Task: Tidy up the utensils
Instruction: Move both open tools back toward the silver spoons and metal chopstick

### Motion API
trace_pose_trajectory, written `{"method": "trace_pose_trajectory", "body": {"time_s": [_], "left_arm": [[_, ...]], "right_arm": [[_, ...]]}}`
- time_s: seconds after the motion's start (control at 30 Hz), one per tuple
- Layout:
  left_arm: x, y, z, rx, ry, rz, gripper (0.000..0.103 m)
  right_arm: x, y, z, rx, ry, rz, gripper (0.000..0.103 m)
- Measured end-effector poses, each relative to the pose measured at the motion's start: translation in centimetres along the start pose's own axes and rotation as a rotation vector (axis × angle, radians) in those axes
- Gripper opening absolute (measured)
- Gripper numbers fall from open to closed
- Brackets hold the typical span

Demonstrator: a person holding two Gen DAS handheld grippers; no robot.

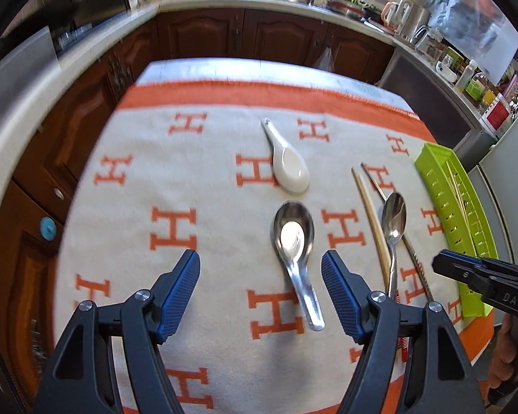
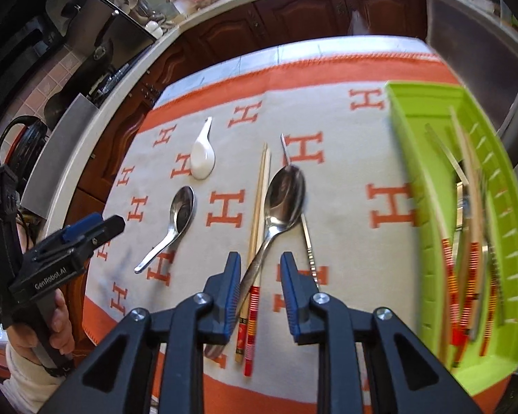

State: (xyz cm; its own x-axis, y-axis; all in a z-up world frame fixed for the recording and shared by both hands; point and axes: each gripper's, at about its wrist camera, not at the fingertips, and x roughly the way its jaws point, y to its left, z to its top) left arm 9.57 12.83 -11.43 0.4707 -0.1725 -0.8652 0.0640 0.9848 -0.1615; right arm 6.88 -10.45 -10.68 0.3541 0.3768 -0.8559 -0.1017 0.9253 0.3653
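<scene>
1. Kitchen counters and dark wooden cabinets ring the table, which we see covered by a cloth (image 1: pixel 197 179) patterned with orange H letters
2. Along the cloth's right edge lies the green tray (image 2: pixel 414 110), its long axis running away from us, already holding several chopsticks and metal pieces
3. Our right gripper (image 2: pixel 260 276) hovers with jaws part-way apart and nothing pressed between the pads; in its own view the long steel spoon (image 2: pixel 283 193) has its handle running down between the fingers, beside 2 chopsticks (image 2: pixel 259 207) whose striped ends also reach there
4. Our left gripper (image 1: pixel 260 279) stands wide and empty; the steel soup spoon (image 1: pixel 293 231) lies just ahead, handle (image 1: pixel 305 296) pointing back towards us between the fingers
5. We judge each hand nearest its own spoon, and both handles run roughly along the fingers, so each grip would close across a handle
6. Farthest off sits the white ceramic spoon (image 1: pixel 288 169), untouched
</scene>
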Motion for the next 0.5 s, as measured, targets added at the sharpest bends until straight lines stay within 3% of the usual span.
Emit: {"method": "trace_pose_trajectory", "body": {"time_s": [0.2, 0.5], "left_arm": [[3.2, 0.7, -0.4, -0.017, 0.048, -0.055, 0.071], [5.7, 1.0, 0.2, -0.024, 0.070, -0.087, 0.071]], "right_arm": [[3.3, -0.9, 0.4, 0.067, 0.049, 0.060, 0.023], [5.2, -2.1, 1.5, 0.123, 0.066, 0.050, 0.023]]}}
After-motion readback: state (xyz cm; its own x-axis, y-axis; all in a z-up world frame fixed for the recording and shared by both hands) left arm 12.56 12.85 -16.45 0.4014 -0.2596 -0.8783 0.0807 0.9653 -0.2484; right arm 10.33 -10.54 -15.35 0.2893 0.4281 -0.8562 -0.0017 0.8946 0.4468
